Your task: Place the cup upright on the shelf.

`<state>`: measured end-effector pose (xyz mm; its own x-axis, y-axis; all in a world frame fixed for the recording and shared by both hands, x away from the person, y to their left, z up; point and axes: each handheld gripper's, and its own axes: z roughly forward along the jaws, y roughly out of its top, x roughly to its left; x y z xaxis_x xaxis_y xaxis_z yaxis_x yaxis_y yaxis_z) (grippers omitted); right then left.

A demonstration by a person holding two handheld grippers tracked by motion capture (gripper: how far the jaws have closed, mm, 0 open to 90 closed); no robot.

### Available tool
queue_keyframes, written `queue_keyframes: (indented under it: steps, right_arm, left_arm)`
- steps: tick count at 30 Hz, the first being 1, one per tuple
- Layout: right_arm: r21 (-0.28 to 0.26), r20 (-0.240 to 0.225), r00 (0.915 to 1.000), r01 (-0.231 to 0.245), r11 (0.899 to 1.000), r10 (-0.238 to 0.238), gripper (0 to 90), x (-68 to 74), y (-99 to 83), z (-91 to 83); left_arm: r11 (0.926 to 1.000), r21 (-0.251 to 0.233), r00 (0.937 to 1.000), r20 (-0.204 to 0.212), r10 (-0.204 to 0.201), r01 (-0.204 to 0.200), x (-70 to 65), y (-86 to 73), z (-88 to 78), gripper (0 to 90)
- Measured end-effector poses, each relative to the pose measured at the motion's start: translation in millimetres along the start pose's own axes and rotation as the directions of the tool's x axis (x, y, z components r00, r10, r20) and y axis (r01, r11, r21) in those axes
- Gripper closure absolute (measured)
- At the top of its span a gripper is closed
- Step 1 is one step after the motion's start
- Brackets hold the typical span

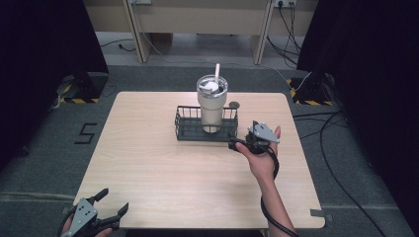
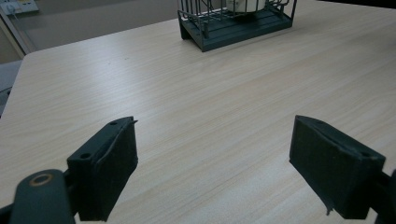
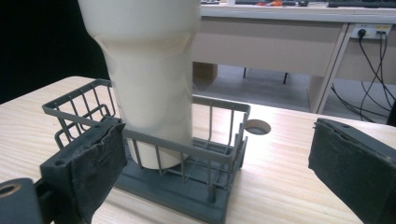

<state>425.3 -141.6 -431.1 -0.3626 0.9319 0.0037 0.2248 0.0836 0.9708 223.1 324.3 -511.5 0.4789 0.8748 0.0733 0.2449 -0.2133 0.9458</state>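
Right gripper point(image 1: 236, 144) wide open, empty, beside wire basket point(image 1: 184, 129); tumbler point(image 1: 212, 106) looks top-heavy, slick — grip the narrow base.

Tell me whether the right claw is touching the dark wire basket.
Cannot tell. In the right gripper view the open right claw has one jaw overlapping the dark wire basket's near rail, with no visible gap or plain contact.

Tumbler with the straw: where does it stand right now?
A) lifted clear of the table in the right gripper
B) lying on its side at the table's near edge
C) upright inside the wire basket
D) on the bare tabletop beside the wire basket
C: the tumbler stands upright within the walls of the wire basket, and the right gripper beside it holds nothing, jaws open.
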Motion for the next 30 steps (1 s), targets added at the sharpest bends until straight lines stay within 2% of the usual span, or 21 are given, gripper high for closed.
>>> queue_keyframes:
  steps: [17,30]
  right_arm:
    - [-0.001,0.053,0.9982,-0.029,1.0,0.029,5.4,-22.8,-17.8,-33.9]
    - [0.015,0.088,0.9953,-0.042,0.999,0.041,6.1,-36.9,-33.5,-50.8]
  left_arm:
    - [1.0,0.004,1.0,-0.004,0.001,-0.001,0.0,-0.2,0.3,14.4]
    - [1.0,0.003,1.0,-0.006,0.002,-0.002,-0.2,-0.3,0.5,14.4]
